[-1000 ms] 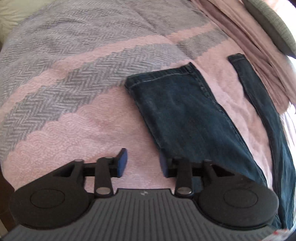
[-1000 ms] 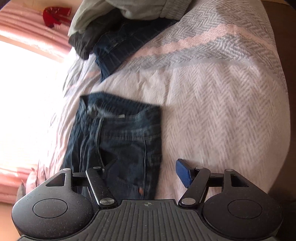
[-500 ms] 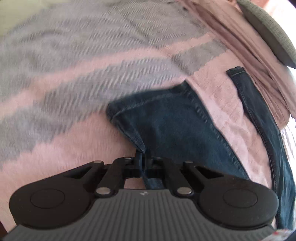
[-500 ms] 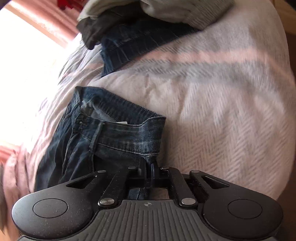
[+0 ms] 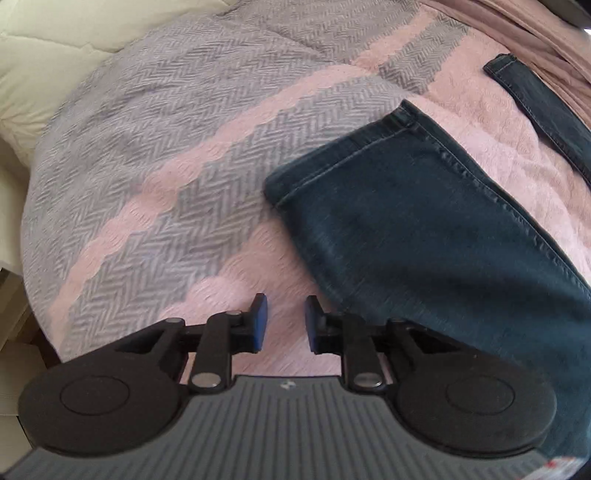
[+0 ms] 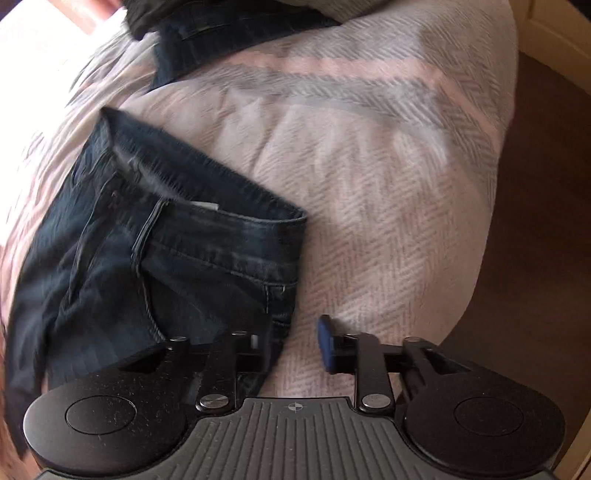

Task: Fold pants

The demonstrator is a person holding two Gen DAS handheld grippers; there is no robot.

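Dark blue jeans lie flat on a pink and grey bedspread. In the left wrist view one leg's hem end lies to the right, with the other leg beyond it. My left gripper hangs over bare bedspread just left of that leg's edge, its jaws opening with nothing between them. The right wrist view shows the waistband end. My right gripper hovers at the jeans' right edge, jaws opening. Its left finger is over the denim and the edge runs just inside the gap, with no pad pressing.
A heap of other clothes, with more denim, sits at the far end of the bed. Brown floor drops off on the right. A cream quilt lies far left, and pink fabric far right.
Half a second ago both grippers were shut on the jeans' near edge, pulling it up. Both have let go and stand open, and the denim lies flat again.
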